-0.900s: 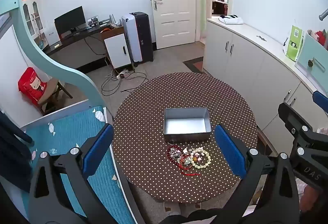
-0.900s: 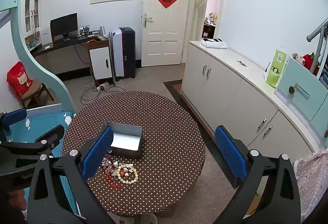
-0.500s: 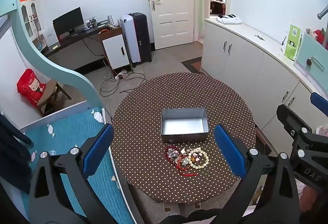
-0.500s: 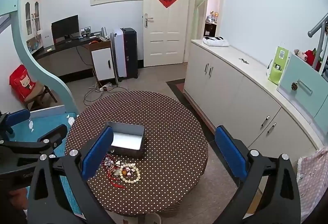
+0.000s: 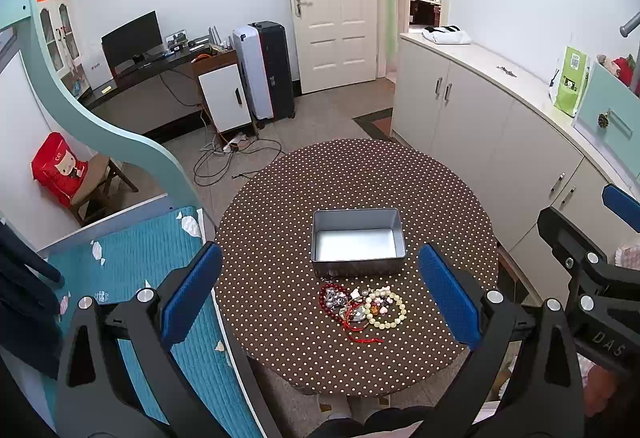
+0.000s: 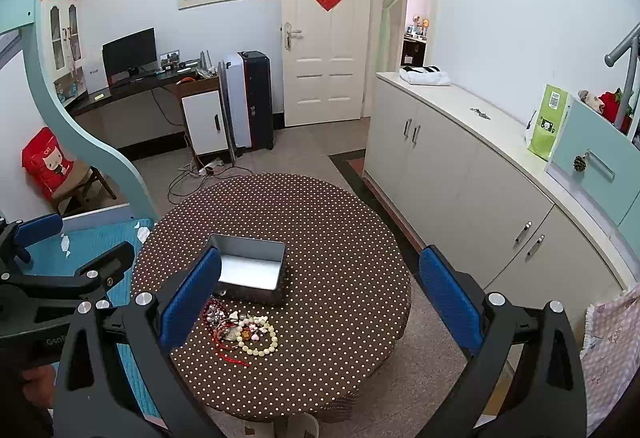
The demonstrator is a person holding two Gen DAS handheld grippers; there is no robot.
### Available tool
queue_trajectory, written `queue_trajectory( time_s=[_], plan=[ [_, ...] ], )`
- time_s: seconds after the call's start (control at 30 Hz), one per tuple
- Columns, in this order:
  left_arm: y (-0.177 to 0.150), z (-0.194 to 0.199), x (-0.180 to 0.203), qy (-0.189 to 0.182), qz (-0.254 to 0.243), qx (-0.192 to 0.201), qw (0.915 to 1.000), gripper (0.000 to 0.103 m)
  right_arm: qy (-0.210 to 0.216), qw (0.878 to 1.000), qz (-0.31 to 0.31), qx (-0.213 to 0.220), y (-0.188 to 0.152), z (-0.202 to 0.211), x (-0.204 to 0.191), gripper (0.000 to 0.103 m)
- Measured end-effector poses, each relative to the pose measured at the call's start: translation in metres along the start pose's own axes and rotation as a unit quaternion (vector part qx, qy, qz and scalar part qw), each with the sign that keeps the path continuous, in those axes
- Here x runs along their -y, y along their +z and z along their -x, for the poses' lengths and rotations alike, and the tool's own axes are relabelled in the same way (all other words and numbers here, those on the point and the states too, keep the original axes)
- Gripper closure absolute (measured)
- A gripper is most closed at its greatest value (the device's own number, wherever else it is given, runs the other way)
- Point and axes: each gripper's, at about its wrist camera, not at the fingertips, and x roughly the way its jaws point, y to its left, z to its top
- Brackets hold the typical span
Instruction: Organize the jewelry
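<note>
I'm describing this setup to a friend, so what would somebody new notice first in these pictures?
Probably the round table with its brown polka-dot cloth in the middle of the room, with an empty metal tin on it. Just in front of the tin lies a tangled pile of jewelry, red and cream bead bracelets among it. In the foreground both blue-padded tools, left and right, are held above the table, open and empty.

white walls | tiled floor | white door | cabinets | desk

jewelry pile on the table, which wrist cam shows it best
The left wrist view: the jewelry pile lies unobstructed between the open fingers, just in front of the tin. In the right wrist view, the pile is off-centre, its left edge partly hidden behind one blue finger.
</note>
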Motion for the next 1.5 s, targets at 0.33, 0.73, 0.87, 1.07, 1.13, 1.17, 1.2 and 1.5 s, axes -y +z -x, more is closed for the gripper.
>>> queue_trajectory(
  time_s=[0.33,0.73,0.87,1.07,1.13,1.17,1.2,1.5],
  plan=[
    [0.001,-0.007,-0.001,-0.001,0.002,-0.006,1.0000,0.005,0.009,1.000,-0.003,-0.007,-0.002,-0.005,0.001,0.007],
    [0.000,-0.011,-0.001,-0.007,0.001,-0.013,0.9999,0.005,0.013,1.000,-0.008,-0.016,-0.005,-0.005,0.001,0.007],
    [-0.001,-0.012,-0.002,-0.010,0.000,-0.014,0.9999,0.005,0.012,1.000,-0.011,-0.018,-0.006,-0.004,0.002,0.007],
    [-0.003,-0.014,-0.002,-0.016,-0.001,-0.016,0.9998,0.005,0.012,1.000,-0.014,-0.022,-0.008,-0.005,0.001,0.007],
    [-0.004,-0.015,-0.003,-0.018,0.000,-0.017,0.9997,0.005,0.012,1.000,-0.016,-0.024,-0.008,-0.005,0.000,0.007],
    [-0.004,-0.015,-0.003,-0.019,0.000,-0.017,0.9997,0.005,0.011,0.999,-0.016,-0.025,-0.009,-0.005,0.000,0.007],
    [-0.005,-0.015,-0.003,-0.019,0.000,-0.017,0.9997,0.005,0.011,0.999,-0.016,-0.026,-0.008,-0.005,0.001,0.007],
    [-0.006,-0.016,-0.003,-0.022,0.000,-0.018,0.9996,0.005,0.010,0.999,-0.017,-0.027,-0.008,-0.005,0.002,0.007]
  ],
)
